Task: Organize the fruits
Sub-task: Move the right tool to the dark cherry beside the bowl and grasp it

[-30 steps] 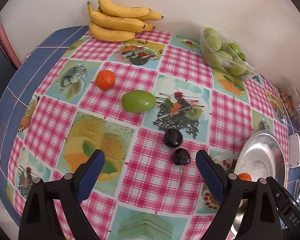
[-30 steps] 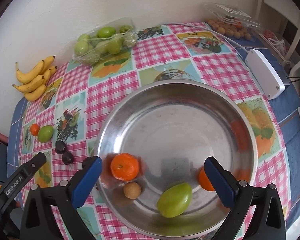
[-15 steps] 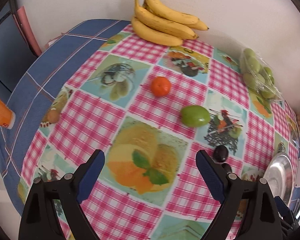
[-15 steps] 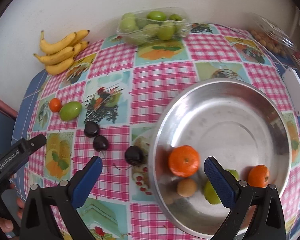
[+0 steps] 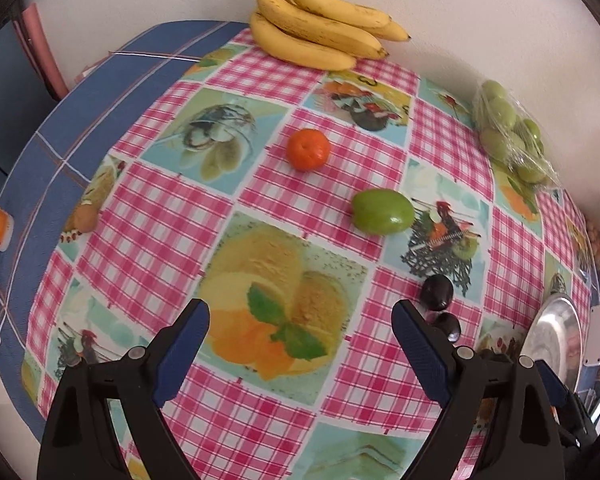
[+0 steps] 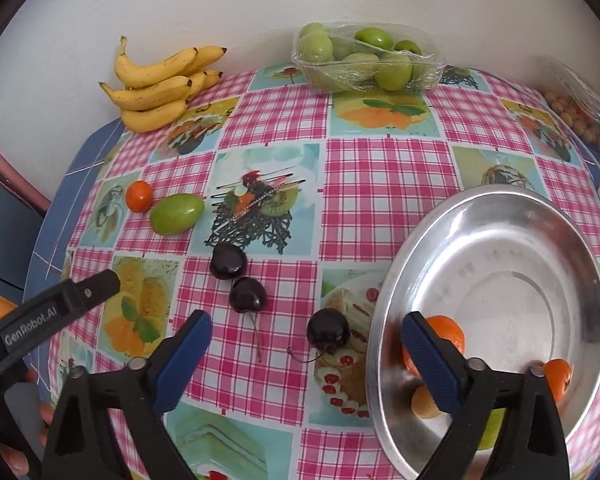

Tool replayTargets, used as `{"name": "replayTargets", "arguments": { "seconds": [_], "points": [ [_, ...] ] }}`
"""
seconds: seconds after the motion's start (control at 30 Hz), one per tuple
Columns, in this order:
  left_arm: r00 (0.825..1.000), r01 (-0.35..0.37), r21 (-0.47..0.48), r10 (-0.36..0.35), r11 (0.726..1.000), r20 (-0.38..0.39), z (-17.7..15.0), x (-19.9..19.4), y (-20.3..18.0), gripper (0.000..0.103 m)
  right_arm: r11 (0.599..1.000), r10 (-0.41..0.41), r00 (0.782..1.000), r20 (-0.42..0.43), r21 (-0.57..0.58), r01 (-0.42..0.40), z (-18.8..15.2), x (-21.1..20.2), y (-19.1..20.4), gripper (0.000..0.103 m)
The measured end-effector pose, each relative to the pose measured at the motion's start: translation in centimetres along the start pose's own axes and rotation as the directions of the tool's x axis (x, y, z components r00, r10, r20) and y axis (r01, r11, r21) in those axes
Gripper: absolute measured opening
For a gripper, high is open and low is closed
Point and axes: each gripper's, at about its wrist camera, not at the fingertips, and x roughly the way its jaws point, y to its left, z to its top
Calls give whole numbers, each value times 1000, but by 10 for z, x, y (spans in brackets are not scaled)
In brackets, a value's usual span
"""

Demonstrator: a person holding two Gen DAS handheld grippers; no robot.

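Though loose, three cherries [image 6: 247, 295], one tangerine [image 6: 139, 196]

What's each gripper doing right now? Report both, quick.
Left gripper: open, nothing between its fingers, above bare tablecloth.
Right gripper: open and closing, holding nothing; a dark cherry lies on the cloth between its fingers, untouched.

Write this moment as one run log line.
left gripper: open, empty | right gripper: closing, empty, above cherry | bowl: holds tangerines | loose: tangerine, green fruit
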Motion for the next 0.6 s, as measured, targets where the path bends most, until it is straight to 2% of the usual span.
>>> {"name": "replayTargets", "arguments": {
  "seconds": [0.1, 0.27, 0.33, 0.47, 0.6],
  "points": [
    [1000, 3, 21, -3, 1000, -8, -2, 3, -7, 93, 1000, -25, 1000, -6, 0, 25, 1, 3, -3, 77],
    [1000, 12, 28, -11, 1000, -24, -3, 8, -9, 93, 1000, -4, 1000, -4, 6, 4, 3, 3, -4, 51],
    [1000, 10, 25, -10, 1000, -25, -2, 8, -8, 93, 1000, -5, 1000, -5, -2, 5, 4, 4, -2, 45],
    [1000, 10, 23, -9, 1000, -27, -2, 9, -7, 93, 1000, 4, 1000, -24, -16, -5, 3, 10, 1, 43],
    [999, 18, 28, -18, 999, -30, -1, 8, -9, 93, 999, -26, 999, -41, -38, 24, 1, 16, 3, 42]
  ]
}}
